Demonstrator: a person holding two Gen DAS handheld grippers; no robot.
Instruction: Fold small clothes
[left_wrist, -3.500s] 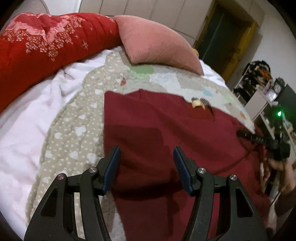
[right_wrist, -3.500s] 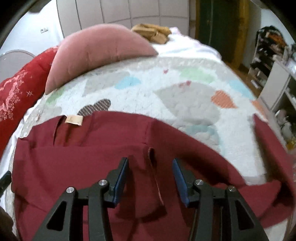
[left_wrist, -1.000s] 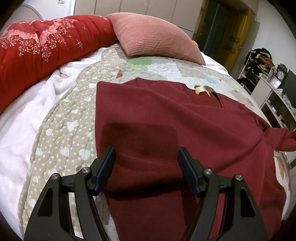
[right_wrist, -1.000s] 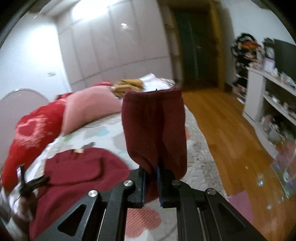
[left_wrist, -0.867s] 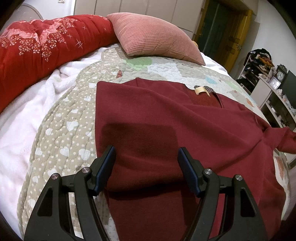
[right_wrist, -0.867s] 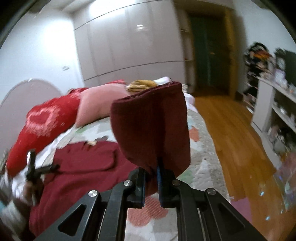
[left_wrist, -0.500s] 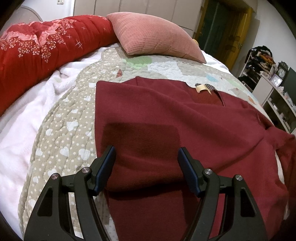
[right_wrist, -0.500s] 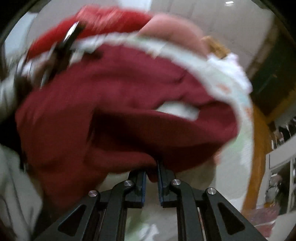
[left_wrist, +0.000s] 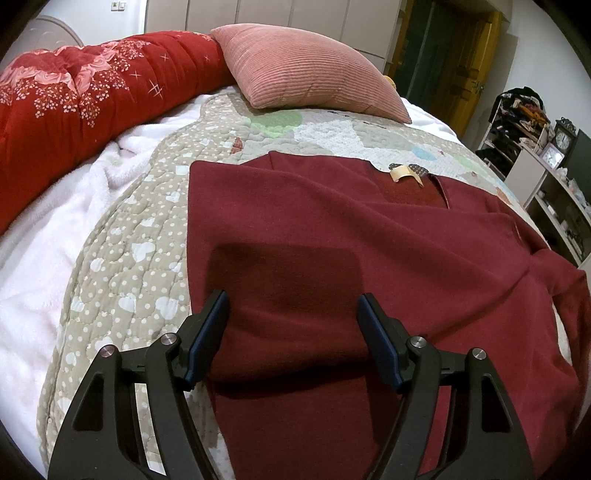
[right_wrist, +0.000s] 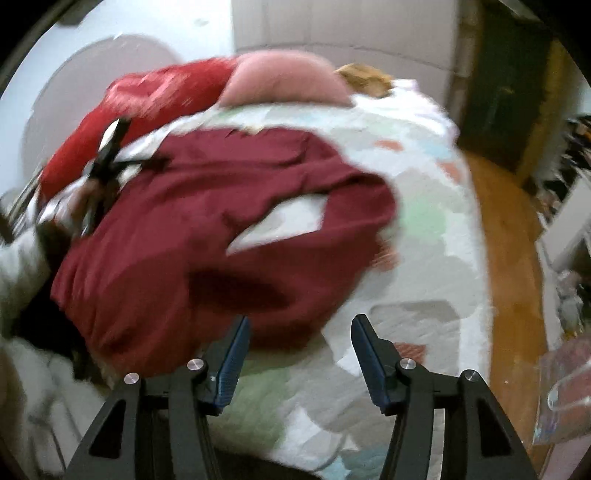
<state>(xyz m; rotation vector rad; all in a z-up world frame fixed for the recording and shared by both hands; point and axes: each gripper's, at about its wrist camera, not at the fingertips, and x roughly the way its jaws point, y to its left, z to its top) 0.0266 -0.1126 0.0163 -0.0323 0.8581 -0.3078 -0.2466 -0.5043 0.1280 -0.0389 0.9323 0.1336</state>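
A dark red garment (left_wrist: 351, 251) lies spread on the quilted bed, a tan label (left_wrist: 400, 172) at its collar. Its left sleeve lies folded across the body as a darker patch (left_wrist: 284, 295). My left gripper (left_wrist: 291, 332) is open, its fingers low over that folded patch. In the blurred right wrist view the garment (right_wrist: 207, 236) shows its right sleeve folded back over the body (right_wrist: 332, 206). My right gripper (right_wrist: 299, 332) is open and empty just past the garment's near edge. The left gripper shows in this view (right_wrist: 110, 155), held in a hand.
A pink pillow (left_wrist: 306, 74) and a red floral duvet (left_wrist: 92, 88) lie at the bed's head. A white fleece blanket (left_wrist: 44, 243) lies on the left. Shelves with clutter (left_wrist: 546, 173) and wooden floor (right_wrist: 509, 258) are on the right.
My right gripper carried the right sleeve up and over the garment, then opened and let it go. The sleeve now lies on the garment. My left gripper stayed open in place.
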